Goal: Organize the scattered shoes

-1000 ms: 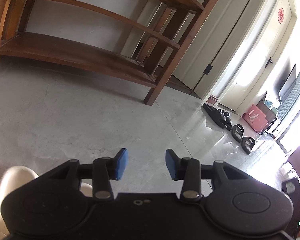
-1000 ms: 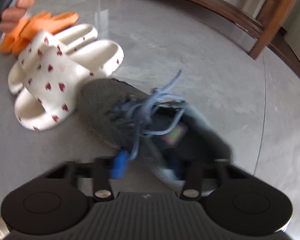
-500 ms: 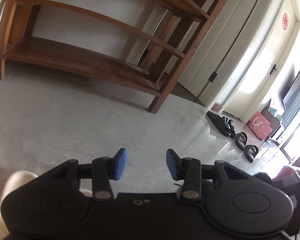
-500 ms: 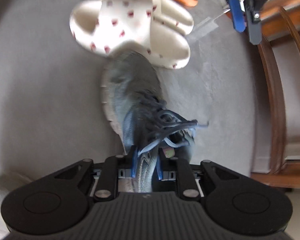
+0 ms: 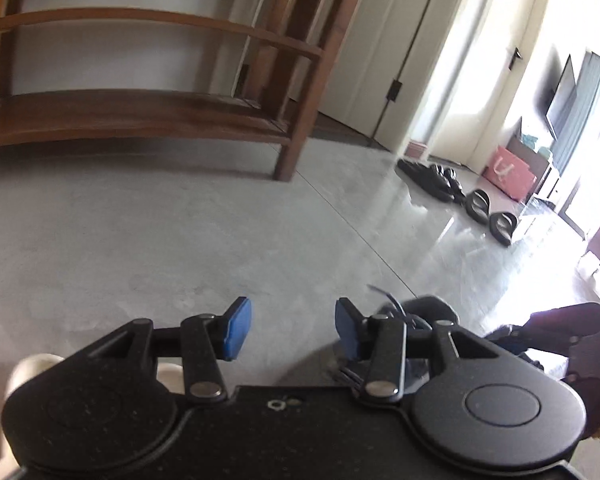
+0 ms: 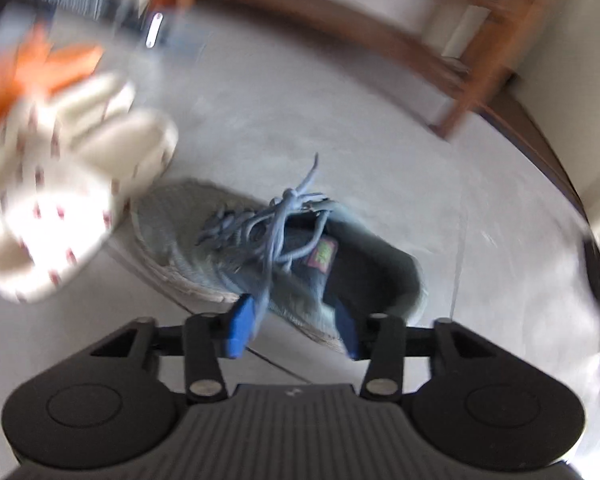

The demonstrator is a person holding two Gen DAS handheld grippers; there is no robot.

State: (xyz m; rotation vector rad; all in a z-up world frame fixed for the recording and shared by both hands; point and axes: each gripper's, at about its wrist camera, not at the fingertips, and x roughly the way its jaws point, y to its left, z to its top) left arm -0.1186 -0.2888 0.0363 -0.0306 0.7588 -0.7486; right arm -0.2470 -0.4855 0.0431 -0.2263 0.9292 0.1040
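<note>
Right tool (image 6: 294,330): jaws just opened, apart — straddling the sneaker (image 6: 276,252) rim, not clamped.
Left tool (image 5: 292,330): apart, empty.
Sneaker: on floor (image 6: 380,152), toe beside slides (image 6: 72,188).
Shelf (image 5: 140,116): beyond, bare.
Risk: lace (image 6: 268,268) draped at pad — could snag, dragging the sneaker.

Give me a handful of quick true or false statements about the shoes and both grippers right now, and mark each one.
1. The grey sneaker lies on the floor beside the white slippers. True.
2. The left gripper holds a slipper. False: nothing is between its fingers.
3. The wooden shelf is full of shoes. False: its visible boards are bare.
4. Dark sandals sit near the doorway. True.
5. The right gripper stands apart around the sneaker's edge. True.
</note>
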